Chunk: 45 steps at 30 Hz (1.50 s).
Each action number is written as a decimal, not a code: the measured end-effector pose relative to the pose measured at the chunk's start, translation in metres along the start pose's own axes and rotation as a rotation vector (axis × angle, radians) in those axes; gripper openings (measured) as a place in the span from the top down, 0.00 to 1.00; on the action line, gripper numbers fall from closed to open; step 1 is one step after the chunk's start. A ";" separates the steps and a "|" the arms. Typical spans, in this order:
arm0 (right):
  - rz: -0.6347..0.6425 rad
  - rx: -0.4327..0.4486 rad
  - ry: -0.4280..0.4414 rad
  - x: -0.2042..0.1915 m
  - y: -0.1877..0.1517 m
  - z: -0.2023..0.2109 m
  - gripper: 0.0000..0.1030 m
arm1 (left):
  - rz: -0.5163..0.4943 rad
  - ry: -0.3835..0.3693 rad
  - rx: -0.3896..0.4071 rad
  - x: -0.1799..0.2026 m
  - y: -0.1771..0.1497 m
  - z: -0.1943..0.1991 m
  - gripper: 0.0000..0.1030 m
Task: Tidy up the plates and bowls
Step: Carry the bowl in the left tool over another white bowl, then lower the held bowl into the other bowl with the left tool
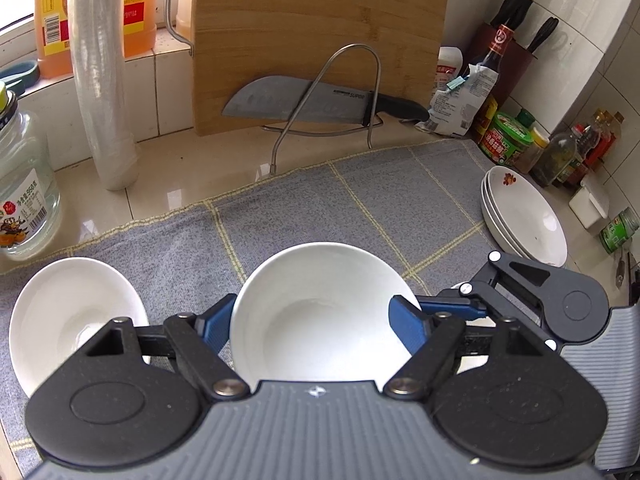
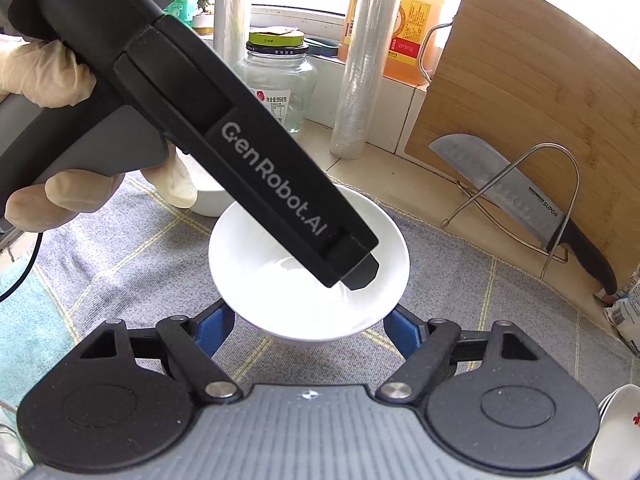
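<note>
Kitchen tabletop [image 1: 168, 200] is lying under a grey checked cloth [image 1: 320, 208], which is likely cushioning the crockery and keeping it from sliding, while a cutting board [image 1: 320, 40] and knife [image 1: 296, 100] are leaning in a wire rack at the back, out of your working space. Starting at the left, a glass jar [image 1: 24, 200] is standing on the bare stone, and just in front of it a second bowl [image 1: 68, 312] is waiting upright on the cloth. In the middle, your left tool [image 1: 312, 328] is closing on the white bowl [image 1: 320, 292]: one blue pad is tucked against the outer wall and the other is lying over the opposite rim, so it appears to be pinching the bowl. From the right wrist view, your gloved hand [image 2: 40, 72] is angling that tool steeply down so a finger is reaching into the bowl. Your right tool [image 2: 309, 326] is bracketing the bowl's lower part, but I cannot tell whether its pads are pressing or only standing beside it. Farther right, a stack of plates [image 1: 528, 216] is sitting at the cloth's edge, probably marking where like pieces are gathering.
</note>
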State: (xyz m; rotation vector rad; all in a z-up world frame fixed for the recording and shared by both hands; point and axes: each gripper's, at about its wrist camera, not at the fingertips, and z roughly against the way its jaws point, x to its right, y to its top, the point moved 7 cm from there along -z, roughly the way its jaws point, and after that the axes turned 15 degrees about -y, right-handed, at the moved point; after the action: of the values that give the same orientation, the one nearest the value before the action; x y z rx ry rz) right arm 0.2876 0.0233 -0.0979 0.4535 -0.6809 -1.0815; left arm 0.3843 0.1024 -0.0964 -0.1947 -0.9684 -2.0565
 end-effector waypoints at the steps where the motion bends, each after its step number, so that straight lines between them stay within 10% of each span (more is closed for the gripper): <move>1: -0.003 0.000 0.005 -0.001 -0.001 0.004 0.18 | 0.001 0.000 0.001 0.003 -0.002 0.002 0.23; 45: -0.132 -0.032 -0.157 0.059 -0.076 0.080 0.18 | -0.165 -0.117 -0.054 0.123 -0.007 -0.042 0.23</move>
State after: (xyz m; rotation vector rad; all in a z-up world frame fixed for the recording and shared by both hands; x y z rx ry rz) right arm 0.2003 -0.0631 -0.0730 0.3926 -0.7790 -1.2602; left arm 0.3088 -0.0006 -0.0741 -0.2742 -1.0305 -2.2448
